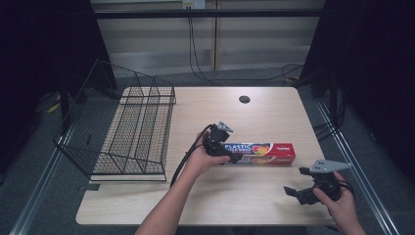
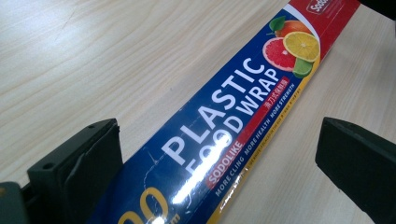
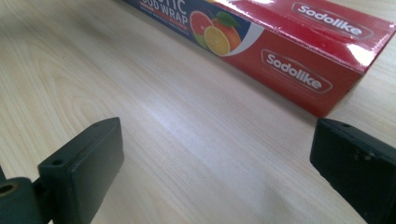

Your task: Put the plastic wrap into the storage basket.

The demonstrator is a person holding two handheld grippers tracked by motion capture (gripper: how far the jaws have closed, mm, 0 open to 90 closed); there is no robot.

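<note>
A black wire rack [image 1: 128, 128] stands at the table's left, its far end hanging past the wooden table [image 1: 205, 196] edge; its near corner reaches almost to the person's left forearm, leaving only a narrow strip of bare wood between; the left gripper [image 1: 230, 155] sits at the left end of the plastic wrap box [image 1: 266, 152], covering that end in the high view; in the left gripper view its jaws stand wide apart with the plastic wrap box [image 2: 224, 135] running between them, the left jaw just beside the blue face, the right jaw well apart from it, and the box's near end is cut off at the bottom edge; whether the left jaw touches the box cannot be told; the box lies flat near the table's middle, long side across; open wood stretches in front of it; the right gripper [image 1: 296, 183] hovers near the right front corner, jaws spread and holding nothing, the box's red end [image 3: 322, 60] lying ahead of it.
</note>
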